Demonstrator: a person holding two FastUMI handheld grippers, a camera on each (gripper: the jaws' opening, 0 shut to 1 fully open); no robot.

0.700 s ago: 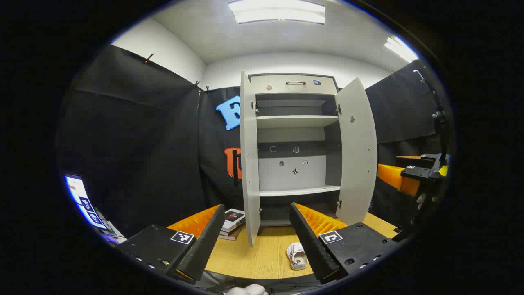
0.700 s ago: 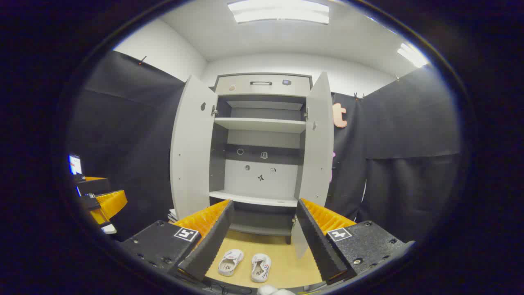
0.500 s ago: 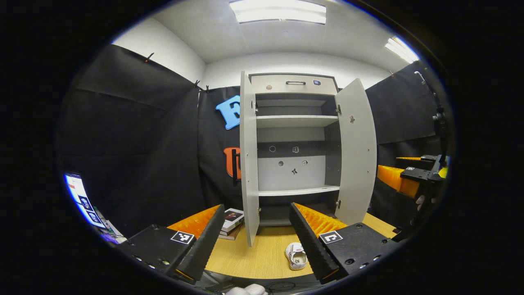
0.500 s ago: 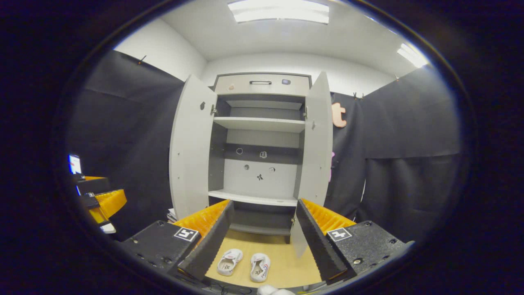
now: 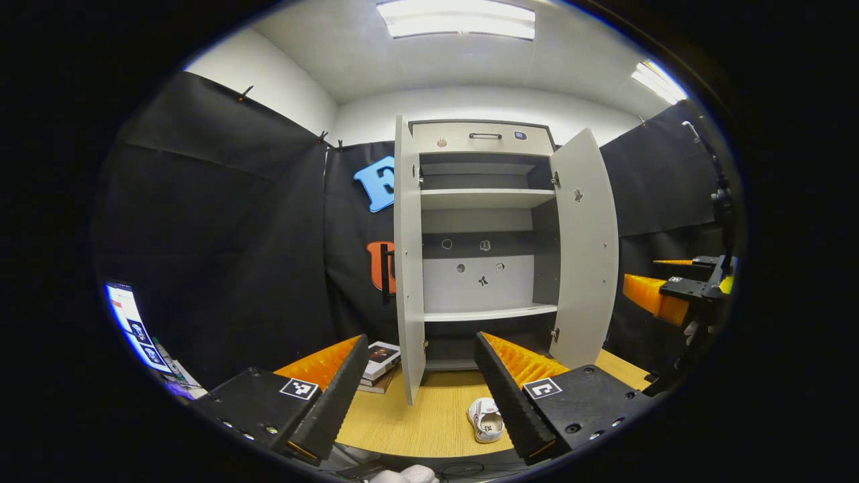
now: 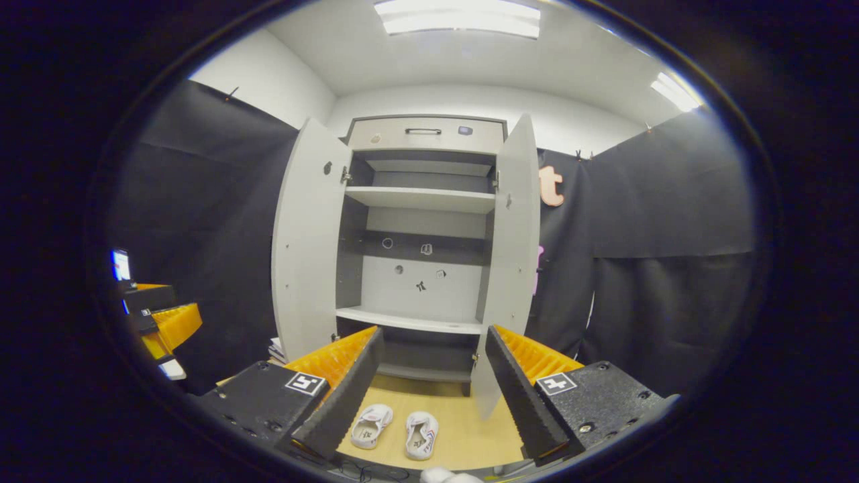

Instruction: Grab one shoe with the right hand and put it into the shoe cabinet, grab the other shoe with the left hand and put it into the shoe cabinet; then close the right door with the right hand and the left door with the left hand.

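Right gripper view has both shoes (image 6: 396, 431) on the table (image 6: 463, 436) before the open cabinet (image 6: 416, 201), side by side, toes toward it, low between the right gripper's (image 6: 429, 396) wide, empty jaws. That gripper looks nearer than the left gripper (image 5: 416, 396), whose jaws are also wide and empty.

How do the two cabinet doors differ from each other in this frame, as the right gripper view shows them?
In the right gripper view, the left door turns its broad inner face to the camera, while the right door stands closer to edge-on and looks narrower. The right door's lower corner hangs above the wooden table; the left door's is hidden behind the gripper's finger. Both are pale grey and wide open.
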